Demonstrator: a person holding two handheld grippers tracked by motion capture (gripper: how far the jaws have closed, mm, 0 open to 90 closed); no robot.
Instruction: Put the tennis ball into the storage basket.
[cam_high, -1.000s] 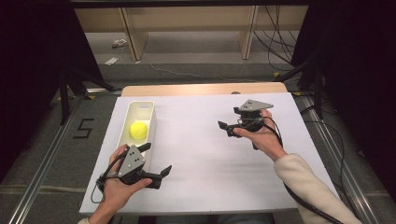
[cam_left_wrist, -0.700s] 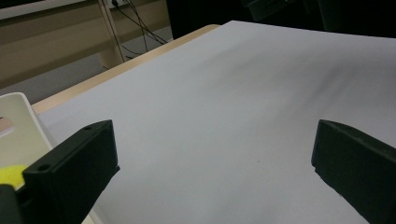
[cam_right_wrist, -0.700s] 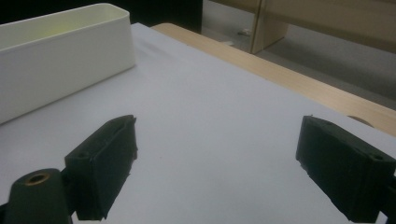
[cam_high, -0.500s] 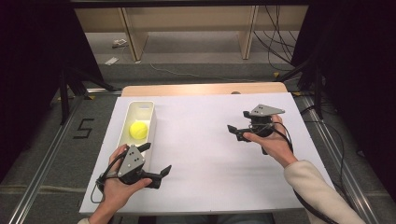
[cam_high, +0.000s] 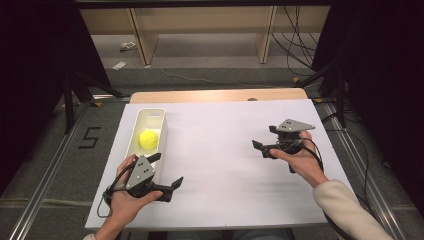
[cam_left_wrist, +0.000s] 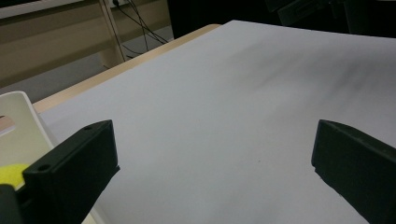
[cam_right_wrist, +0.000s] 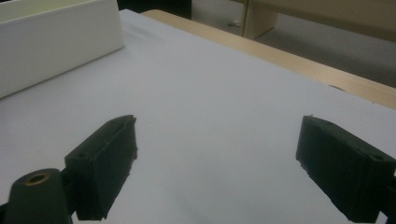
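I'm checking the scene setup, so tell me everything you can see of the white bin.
The white bin is a long, narrow open-topped box that looks like smooth plastic, with rounded corners. It stands upright on the white table near its left edge, running front to back. A yellow ball lies inside. The left claw hovers near its near end; whether they touch I cannot tell.

You have one white tray (cam_high: 134, 131) on the table, and it holds one yellow ball (cam_high: 147, 139). You hold two grippers, one in each hand: the left gripper (cam_high: 167, 171) and the right gripper (cam_high: 264, 141). Each has two black jaws, four in all. One white sheet (cam_high: 220, 165) covers one wooden table (cam_high: 215, 95). On the floor you have one painted numeral, a 5 (cam_high: 90, 137).
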